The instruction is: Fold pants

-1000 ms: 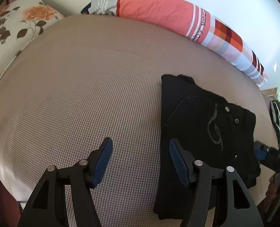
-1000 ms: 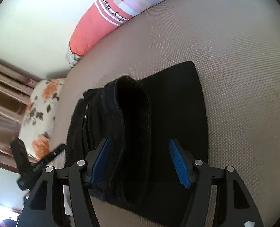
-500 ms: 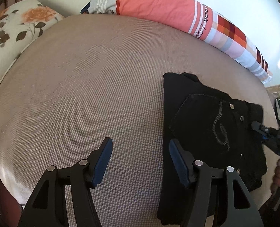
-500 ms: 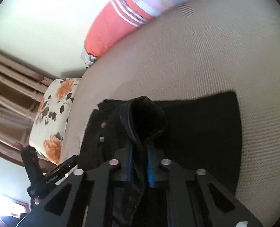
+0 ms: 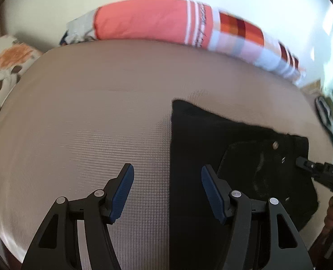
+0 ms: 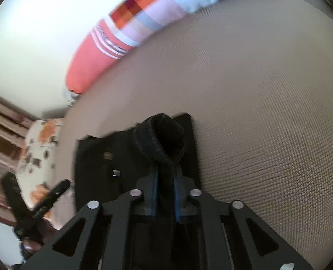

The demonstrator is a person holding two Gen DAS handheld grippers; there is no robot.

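Right gripper point(image 6: 165, 193) is clamped on a bunched loop of black fabric, the edge of the pants point(image 6: 112, 157), blue pads pressed tight on it, cloth lifted into a raised hump just ahead of the jaws. Left gripper point(image 5: 167, 191) hangs with jaws wide apart, holding nothing, over the bare bed point(image 5: 87, 123) just beside the left edge of the pants point(image 5: 211, 146). Pants lie on the bed already folded into a compact dark rectangle, back pocket and rivets facing up, near the front right side of the mattress as the left camera sees it. Step in hand looks like a late fold: right side gripped and raised, ready to carry across. Next move likely needs the right gripper to bring the lifted edge over the stack and lay it flat, left gripper maybe pinning or squaring the near edge. Further back, a striped orange bolster point(image 5: 166, 22) lies along the wall, floral pillow point(image 5: 6, 63) at far left. Both views motion-blurred.
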